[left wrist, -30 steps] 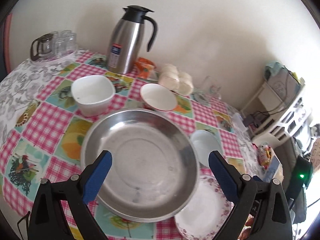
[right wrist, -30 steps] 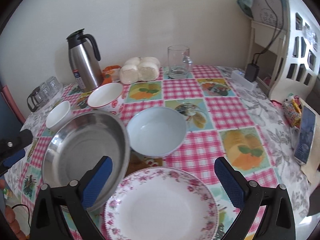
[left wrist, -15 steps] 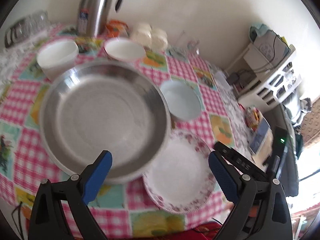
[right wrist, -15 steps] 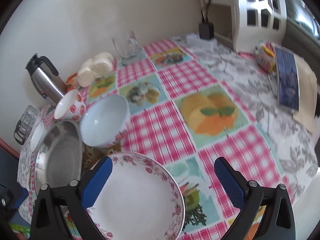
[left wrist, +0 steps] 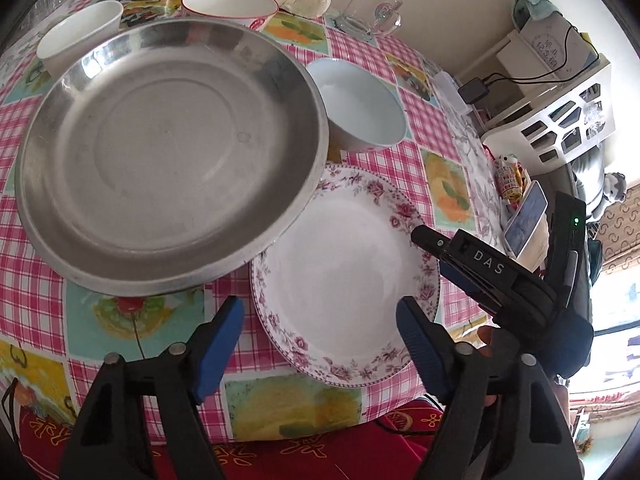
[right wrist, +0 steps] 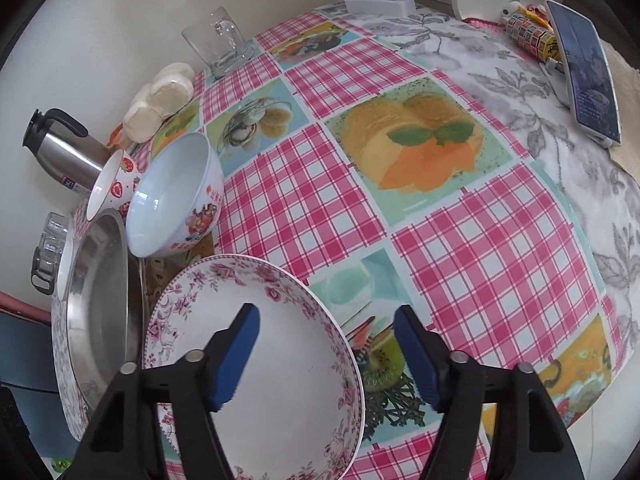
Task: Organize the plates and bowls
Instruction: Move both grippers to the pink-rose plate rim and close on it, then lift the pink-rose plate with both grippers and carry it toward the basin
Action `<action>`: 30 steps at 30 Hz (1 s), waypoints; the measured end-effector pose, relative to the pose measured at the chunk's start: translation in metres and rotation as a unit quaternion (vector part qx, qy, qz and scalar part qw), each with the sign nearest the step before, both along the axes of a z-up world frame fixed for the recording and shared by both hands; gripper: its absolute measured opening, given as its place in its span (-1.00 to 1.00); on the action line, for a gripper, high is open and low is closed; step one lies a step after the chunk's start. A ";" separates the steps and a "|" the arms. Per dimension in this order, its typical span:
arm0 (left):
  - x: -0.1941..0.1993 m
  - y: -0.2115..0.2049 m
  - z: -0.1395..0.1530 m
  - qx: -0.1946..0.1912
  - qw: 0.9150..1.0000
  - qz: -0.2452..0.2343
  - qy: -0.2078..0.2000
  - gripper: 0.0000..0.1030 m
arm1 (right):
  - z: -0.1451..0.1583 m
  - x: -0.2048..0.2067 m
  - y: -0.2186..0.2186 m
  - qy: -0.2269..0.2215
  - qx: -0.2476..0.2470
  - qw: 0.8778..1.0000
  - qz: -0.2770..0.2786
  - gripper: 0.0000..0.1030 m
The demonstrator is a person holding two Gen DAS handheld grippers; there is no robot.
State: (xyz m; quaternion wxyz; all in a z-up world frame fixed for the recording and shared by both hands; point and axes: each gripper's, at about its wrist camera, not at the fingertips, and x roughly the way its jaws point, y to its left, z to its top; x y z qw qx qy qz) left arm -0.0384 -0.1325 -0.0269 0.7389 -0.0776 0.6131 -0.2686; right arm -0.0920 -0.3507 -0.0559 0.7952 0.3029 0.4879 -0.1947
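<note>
A white floral-rimmed plate [left wrist: 344, 276] lies near the table's front edge, its far-left rim tucked under a large steel plate [left wrist: 168, 148]. Behind them stand a pale blue bowl [left wrist: 360, 100], a red-rimmed bowl [left wrist: 230, 2] and a white bowl [left wrist: 80, 36]. My left gripper [left wrist: 320, 344] hovers over the floral plate's near edge. Its jaws are closing and its pads touch nothing. My right gripper [right wrist: 326, 356] straddles the right rim of the floral plate [right wrist: 288, 312], one finger over the plate and one outside. Its jaws are also closing, clear of the rim. The right gripper [left wrist: 460, 256] also shows beside the plate.
At the back stand a steel thermos [right wrist: 60, 152], a glass mug [right wrist: 220, 40] and white buns [right wrist: 164, 96]. A phone [right wrist: 588, 72] lies on the right side. A white shelf [left wrist: 552, 92] stands beyond the table. The table edge [left wrist: 296, 436] drops off just below the floral plate.
Both grippers have tipped downward and sunk toward the floral plate, which now fills the lower view. Both pairs of jaws have narrowed.
</note>
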 end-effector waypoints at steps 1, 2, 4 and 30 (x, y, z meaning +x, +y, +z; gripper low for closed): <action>-0.001 0.000 -0.002 -0.001 1.000 0.001 0.005 0.52 | -0.001 0.001 0.001 0.002 0.001 1.000 0.002 0.25; -0.001 0.000 -0.005 -0.001 1.000 0.001 0.010 0.50 | -0.002 0.001 0.001 0.003 0.002 1.000 0.003 0.18; 0.000 0.002 -0.010 -0.003 1.000 0.003 0.024 0.40 | -0.004 0.002 0.002 0.008 0.003 1.000 0.008 0.03; 0.013 0.010 -0.055 0.015 0.996 0.056 0.061 -0.65 | -0.019 -0.007 -0.009 -0.030 0.058 0.997 0.028 -0.45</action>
